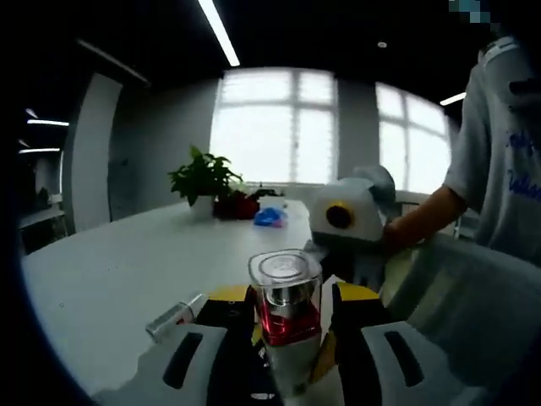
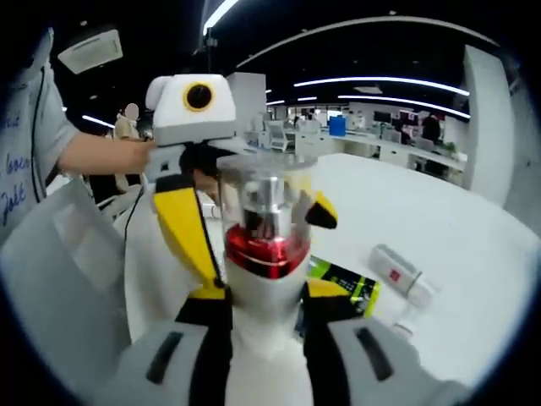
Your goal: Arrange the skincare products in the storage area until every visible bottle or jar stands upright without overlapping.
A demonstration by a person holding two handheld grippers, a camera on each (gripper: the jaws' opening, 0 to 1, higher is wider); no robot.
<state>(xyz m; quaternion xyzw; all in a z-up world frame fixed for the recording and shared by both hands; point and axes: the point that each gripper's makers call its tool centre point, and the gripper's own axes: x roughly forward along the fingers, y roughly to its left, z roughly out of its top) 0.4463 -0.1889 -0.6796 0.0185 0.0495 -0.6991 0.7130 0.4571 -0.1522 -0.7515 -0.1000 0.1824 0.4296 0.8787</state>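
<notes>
In the left gripper view, the left gripper (image 1: 287,338) has its yellow-and-black jaws closed against the sides of a pump bottle (image 1: 286,317) with a clear cap, a red band and a white body; the bottle stands upright between the jaws, above the white table (image 1: 110,279). In the right gripper view, the right gripper (image 2: 264,317) pinches the same bottle's white lower body, while the left gripper's yellow jaws flank the bottle's red band from the far side, so both tools grip it together. Near the bottle, a small tube (image 1: 175,318) lies on its side on the table. In the right gripper view, a white tube (image 2: 396,272) lies flat to the right, with a green-and-black packet (image 2: 342,283) just beside the bottle's base. Farther off in the left gripper view stand a potted plant (image 1: 203,178) and a blue object (image 1: 270,216) near the windows, and the person's sleeve (image 1: 499,127) fills the right side.
</notes>
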